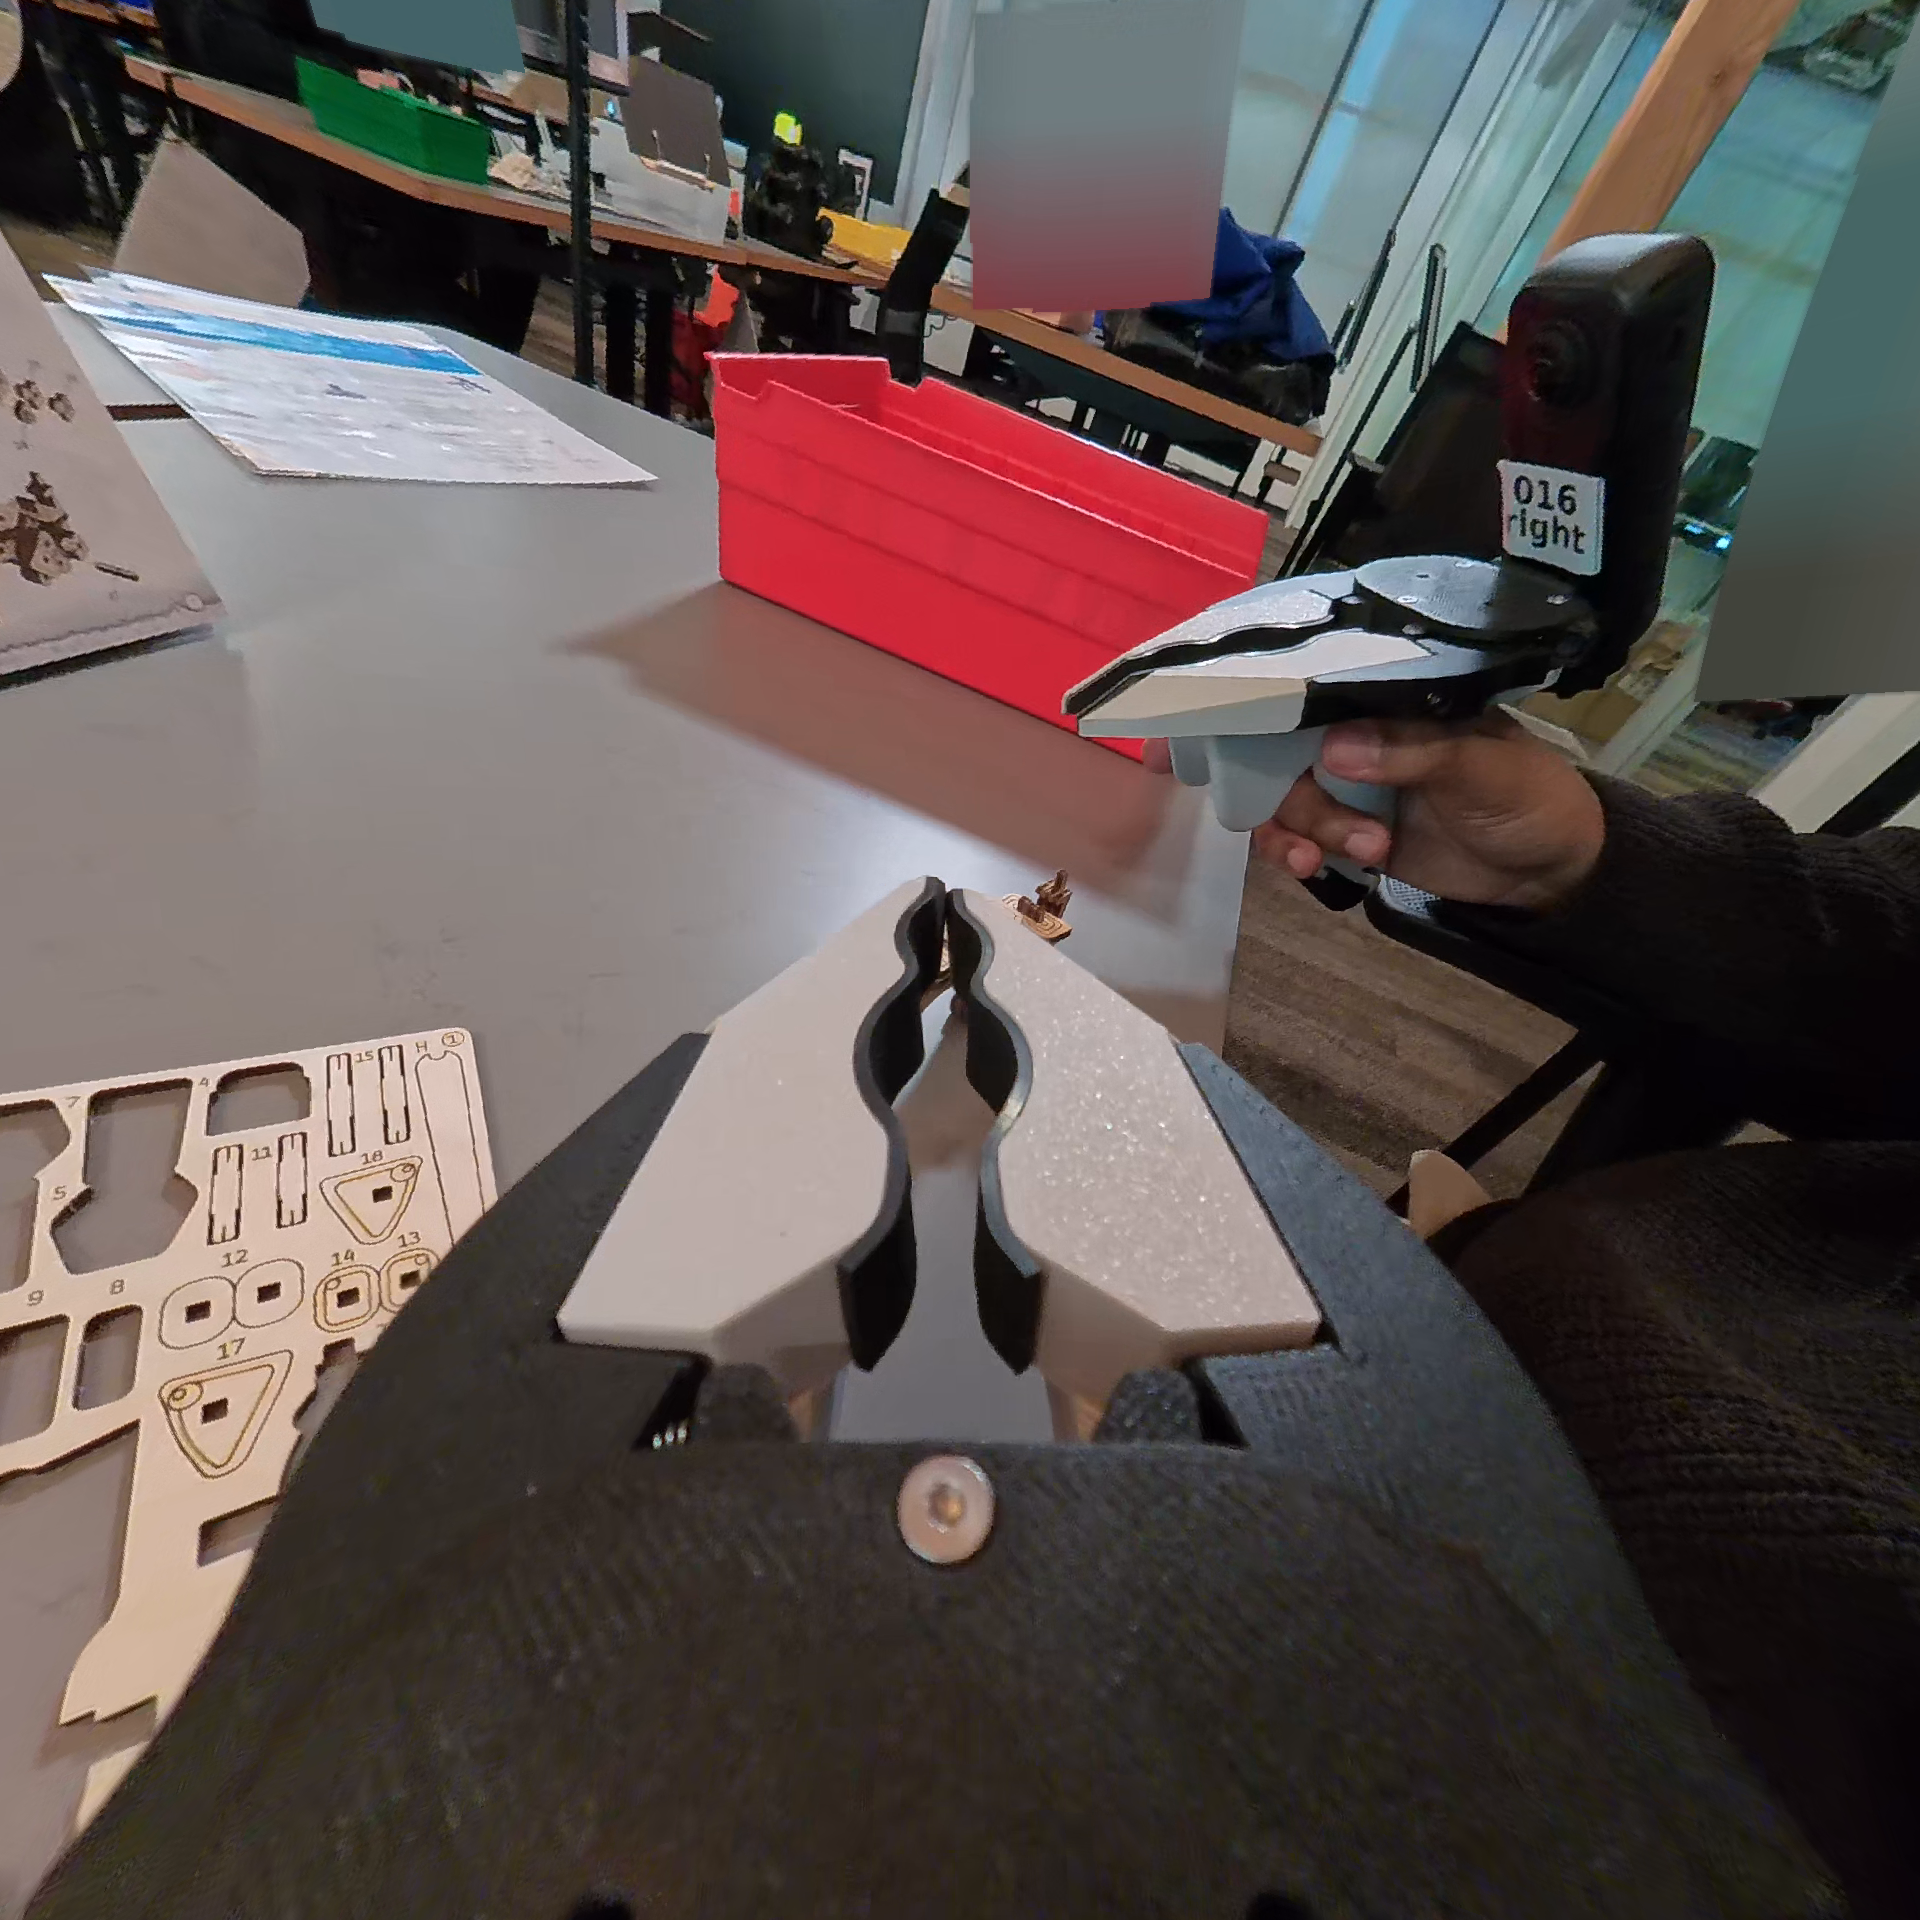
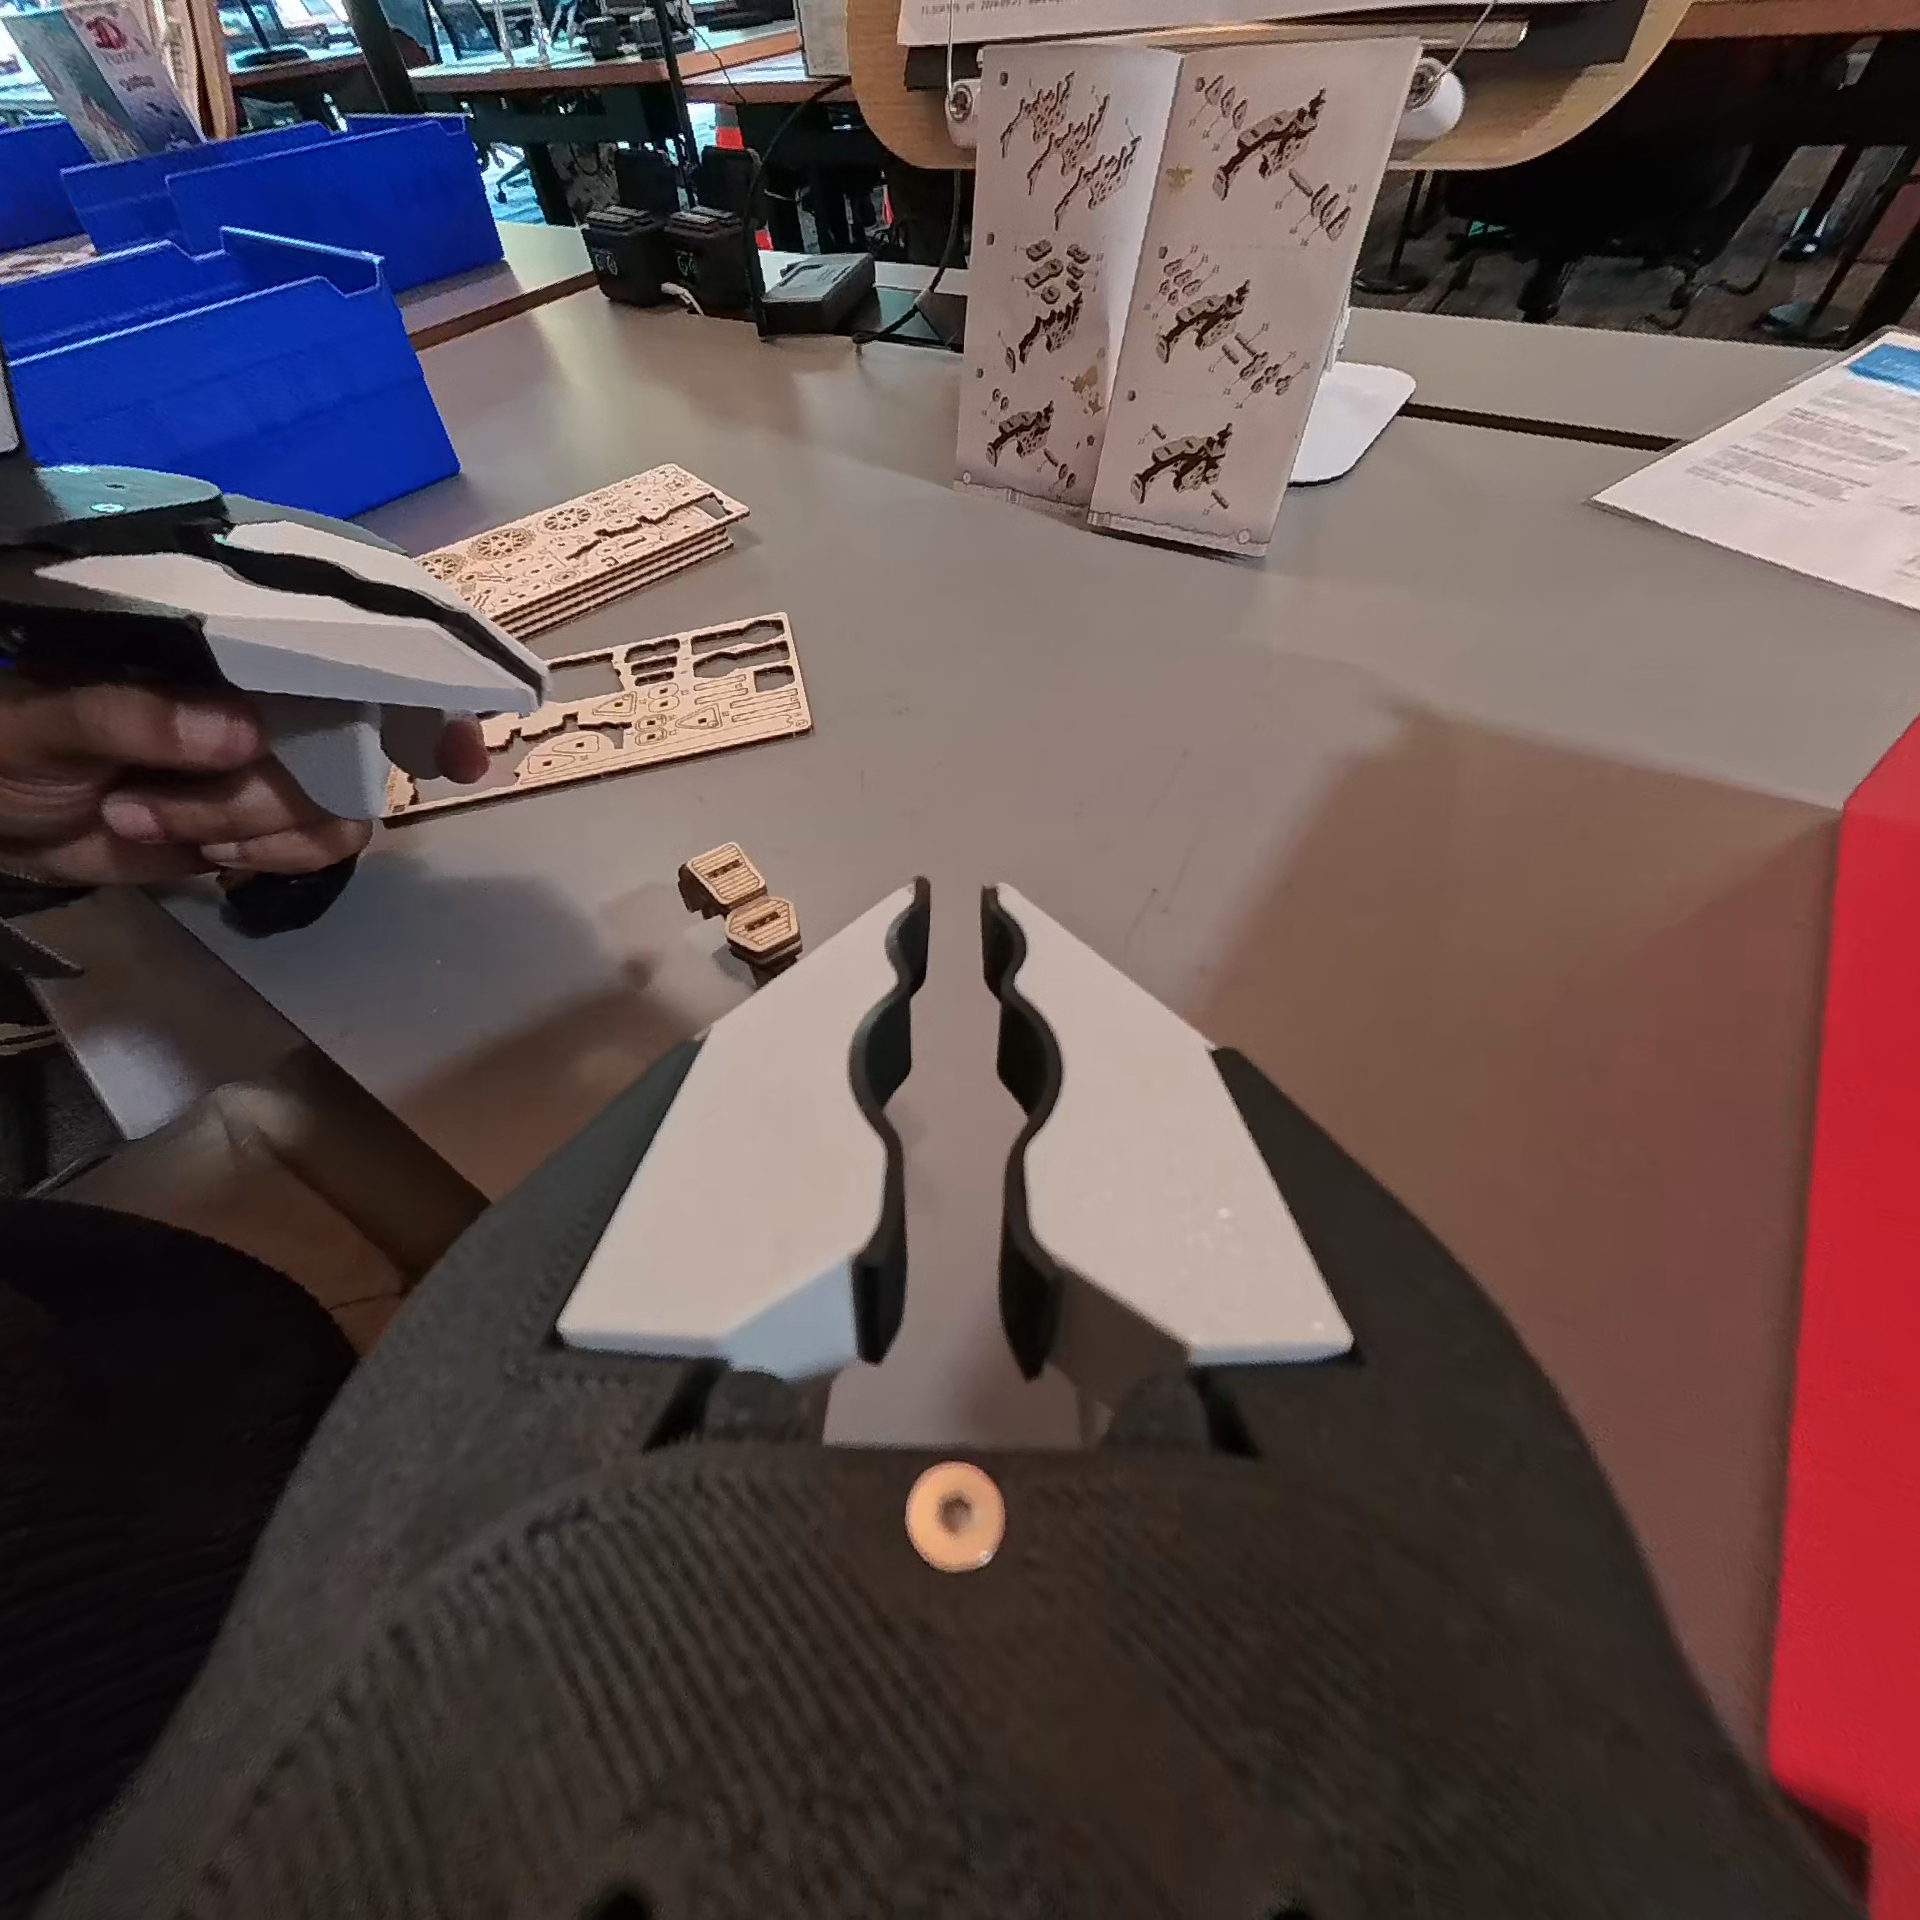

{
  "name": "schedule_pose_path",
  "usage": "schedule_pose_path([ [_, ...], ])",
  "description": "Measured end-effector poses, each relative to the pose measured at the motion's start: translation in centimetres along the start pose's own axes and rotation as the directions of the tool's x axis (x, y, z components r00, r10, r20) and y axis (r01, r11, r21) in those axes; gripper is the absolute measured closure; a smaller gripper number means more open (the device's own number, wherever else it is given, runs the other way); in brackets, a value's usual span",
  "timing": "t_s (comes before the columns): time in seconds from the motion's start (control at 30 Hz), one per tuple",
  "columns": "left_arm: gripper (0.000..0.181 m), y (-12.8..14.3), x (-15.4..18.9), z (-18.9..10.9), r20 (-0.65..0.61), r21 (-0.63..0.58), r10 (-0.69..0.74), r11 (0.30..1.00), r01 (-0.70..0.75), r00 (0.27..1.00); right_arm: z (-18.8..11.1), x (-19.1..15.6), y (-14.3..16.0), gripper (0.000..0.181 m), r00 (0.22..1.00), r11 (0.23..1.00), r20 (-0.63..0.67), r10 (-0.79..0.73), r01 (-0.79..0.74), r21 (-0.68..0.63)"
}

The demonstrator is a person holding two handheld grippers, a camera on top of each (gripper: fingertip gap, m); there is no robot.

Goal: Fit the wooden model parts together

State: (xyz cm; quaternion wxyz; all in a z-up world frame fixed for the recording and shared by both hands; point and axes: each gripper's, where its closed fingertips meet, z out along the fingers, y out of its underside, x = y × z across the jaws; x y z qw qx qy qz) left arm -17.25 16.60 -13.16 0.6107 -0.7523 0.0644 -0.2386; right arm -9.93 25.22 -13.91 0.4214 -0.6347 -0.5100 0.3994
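Resting near the table (image 2: 1143, 727) edge, small wooden assembly (image 2: 740, 906), grey tabletop around.

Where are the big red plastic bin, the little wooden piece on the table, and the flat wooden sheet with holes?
red plastic bin (image 1: 966, 540): left wrist view, its long front wall.
small assembled wooden piece (image 2: 740, 902): right wrist view, its slatted top.
flat wooden parts sheet (image 2: 665, 707): right wrist view, its middle.
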Motion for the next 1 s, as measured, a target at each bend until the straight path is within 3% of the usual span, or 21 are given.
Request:
schedule_pose_path([
  [0.53,0.181,-0.1,0.8,-0.2,-0.117,0.014,-0.084,0.996,0.086,0.990,0.1,0.1,0.2,0.171,0.999,1.000,0.015,0.031,-0.030,-0.007],
  [1.0,0.166,0.3,1.0,0.0,-0.147,-0.017,-0.121,0.993,0.120,0.982,0.2,0.1,0.4,0.171,0.999,0.999,0.023,0.048,-0.048,-0.012],
])
